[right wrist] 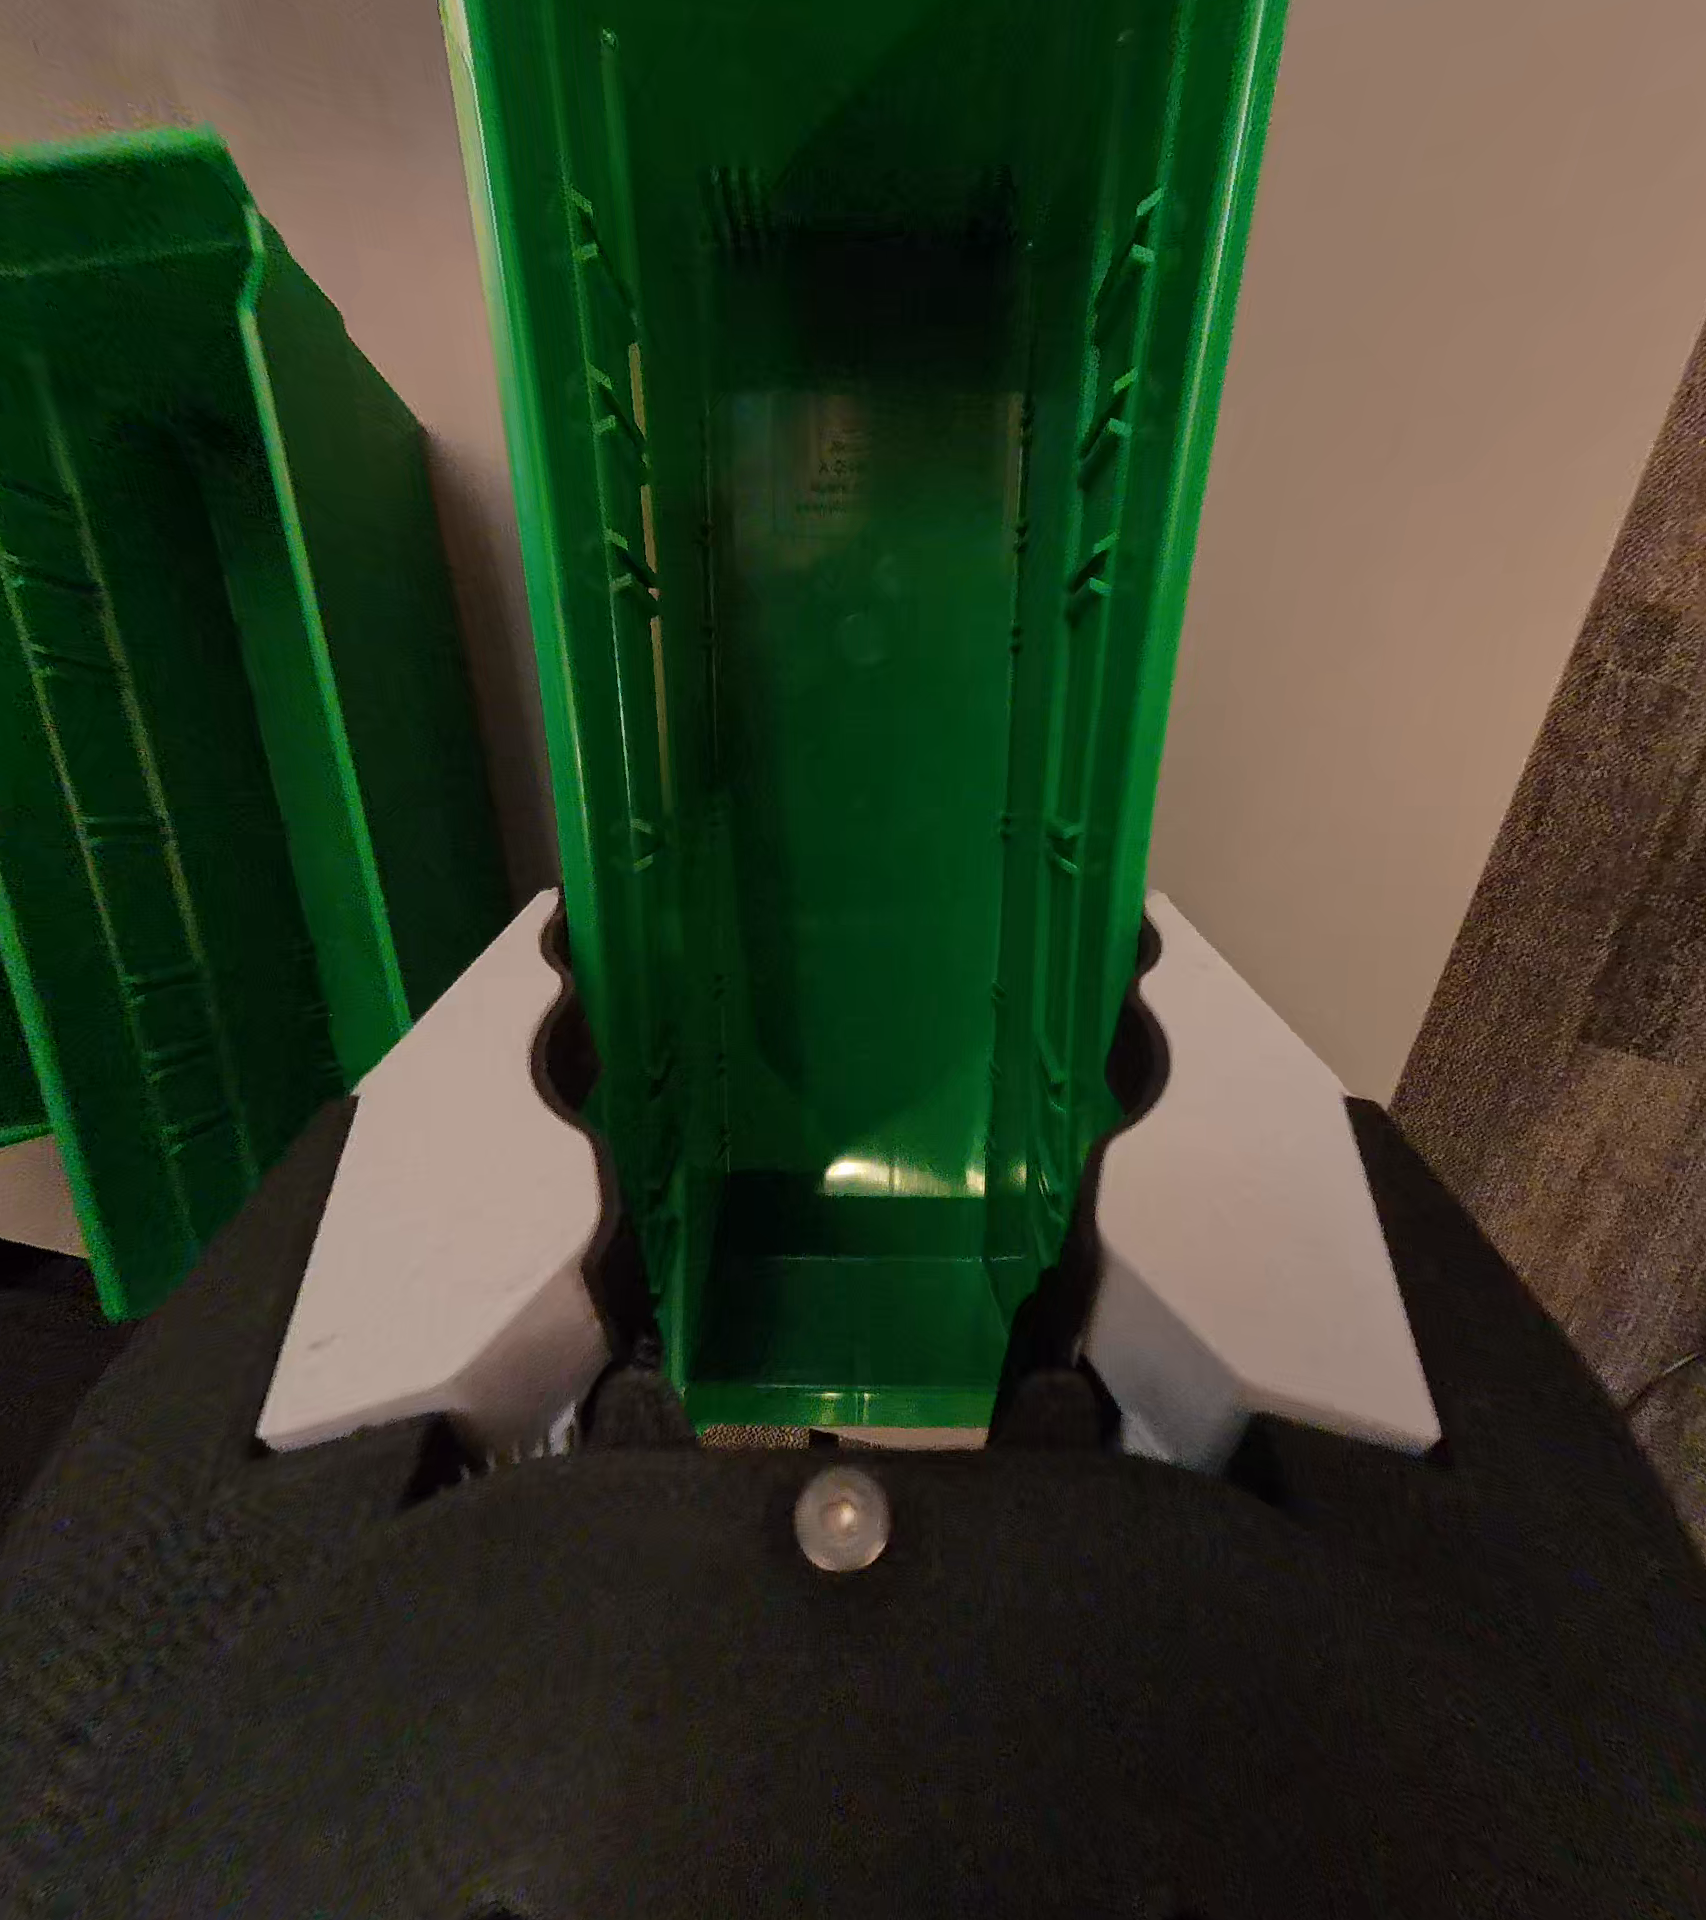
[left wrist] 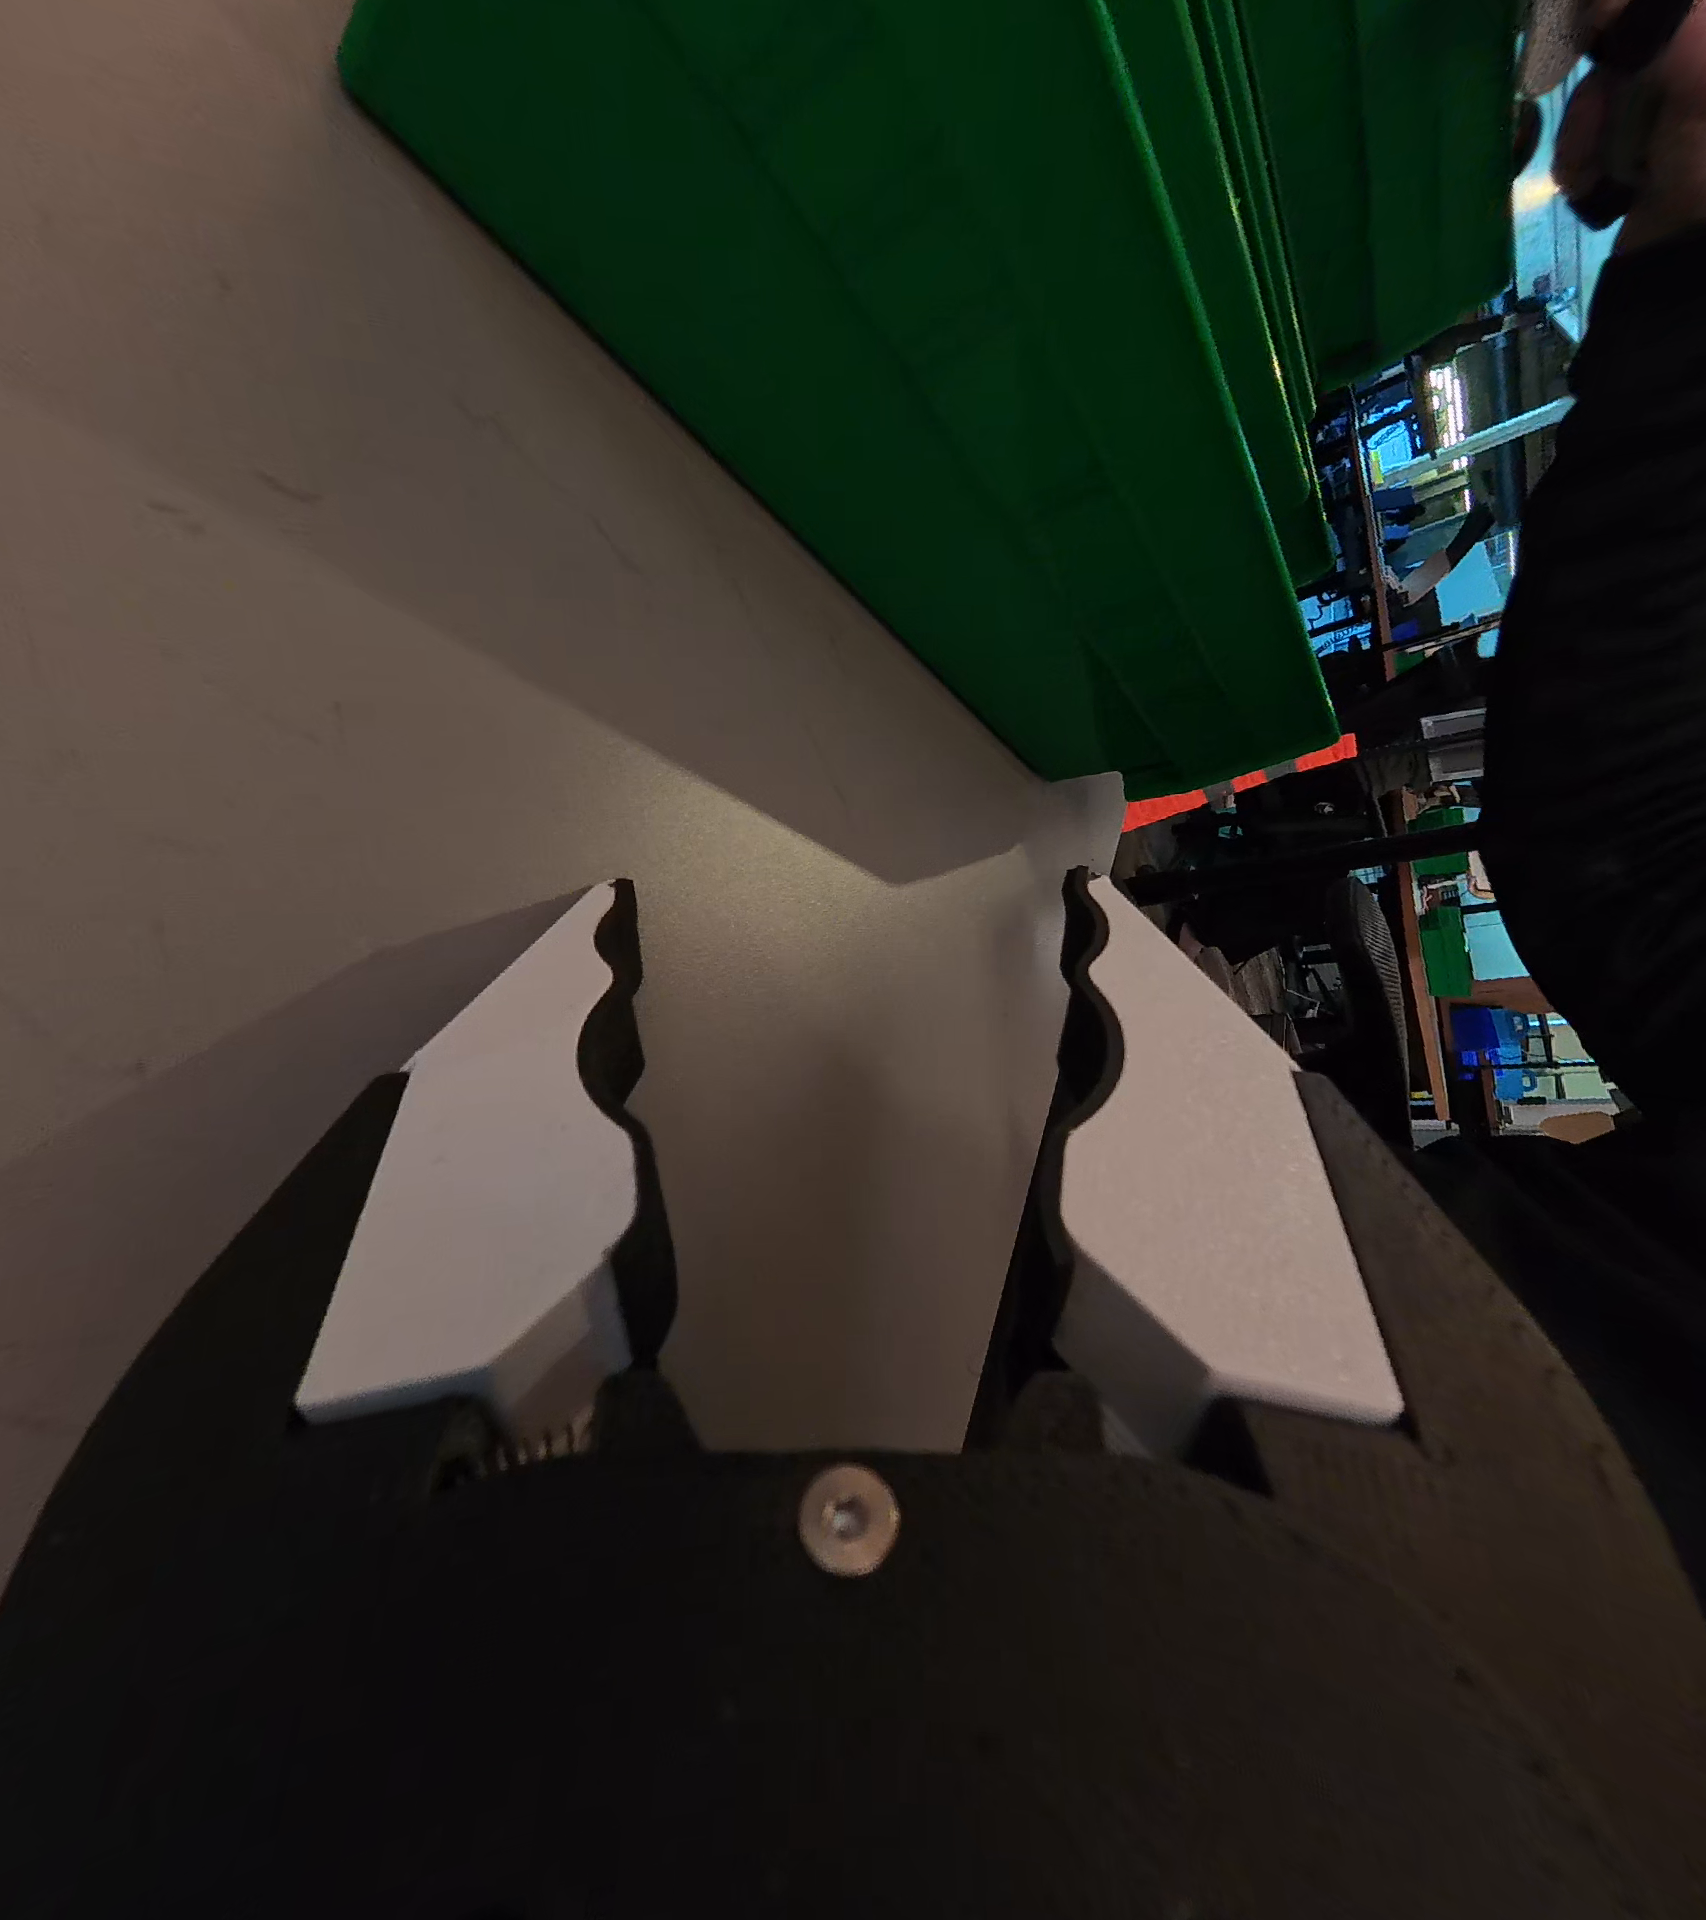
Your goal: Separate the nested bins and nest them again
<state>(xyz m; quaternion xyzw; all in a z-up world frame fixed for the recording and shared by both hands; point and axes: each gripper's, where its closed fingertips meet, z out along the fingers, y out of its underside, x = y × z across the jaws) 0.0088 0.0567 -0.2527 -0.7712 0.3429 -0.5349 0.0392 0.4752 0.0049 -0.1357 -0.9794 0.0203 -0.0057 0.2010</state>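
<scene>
Underneath, white table (left wrist: 205, 520) (grey carpet (right wrist: 1607, 831)) — right gripper (right wrist: 854, 935) clamps green bin (right wrist: 859, 675), left gripper (left wrist: 849, 894) gapes.

2 green bins (right wrist: 859, 727), 2 grippers (left wrist: 849, 894)

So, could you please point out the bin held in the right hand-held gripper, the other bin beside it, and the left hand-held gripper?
Held green bin (right wrist: 859, 779): right wrist view, inside floor.
Second green bin (right wrist: 101, 675): right wrist view, ribbed inner wall.
Left hand-held gripper (left wrist: 849, 894): left wrist view, between fingertips.

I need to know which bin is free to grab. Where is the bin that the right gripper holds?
In the right wrist view the held green bin stands centre, clamped between the right gripper's fingers, with the other green bin to its left on the table.
</scene>
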